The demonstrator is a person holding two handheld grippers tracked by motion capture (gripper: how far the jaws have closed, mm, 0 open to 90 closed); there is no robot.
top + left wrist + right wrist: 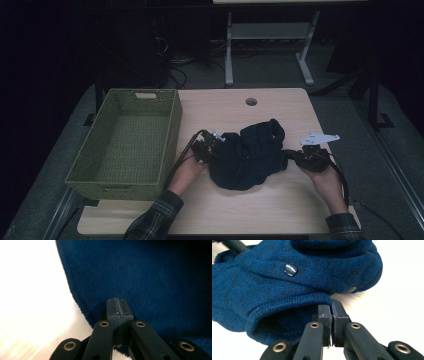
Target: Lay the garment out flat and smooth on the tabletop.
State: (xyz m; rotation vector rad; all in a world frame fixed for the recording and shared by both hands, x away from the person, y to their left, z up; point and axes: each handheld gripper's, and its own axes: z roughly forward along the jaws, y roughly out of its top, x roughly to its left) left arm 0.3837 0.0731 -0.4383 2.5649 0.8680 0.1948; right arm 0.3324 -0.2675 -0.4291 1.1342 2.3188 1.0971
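Both hands are on the job here! A dark blue sweater lies bunched in a heap on the table, about midway between the left and right edges and closer to the near edge than the far one. The left gripper is pressed against the heap's left side; in the left gripper view its jaws are clenched tight together, fuzzy blue fabric all around the tips, blue fluff caught along the seam between the pads. Whether any cloth is really pinched there, I cannot tell. Over on the heap's right side, the right gripper is clamped too: in the right gripper view the jaws meet on the ribbed hem of the knit, which curls over the tips. A shiny dark button sits on a flap above. A green woven basket stands along the table's left edge, just beside the left hand.
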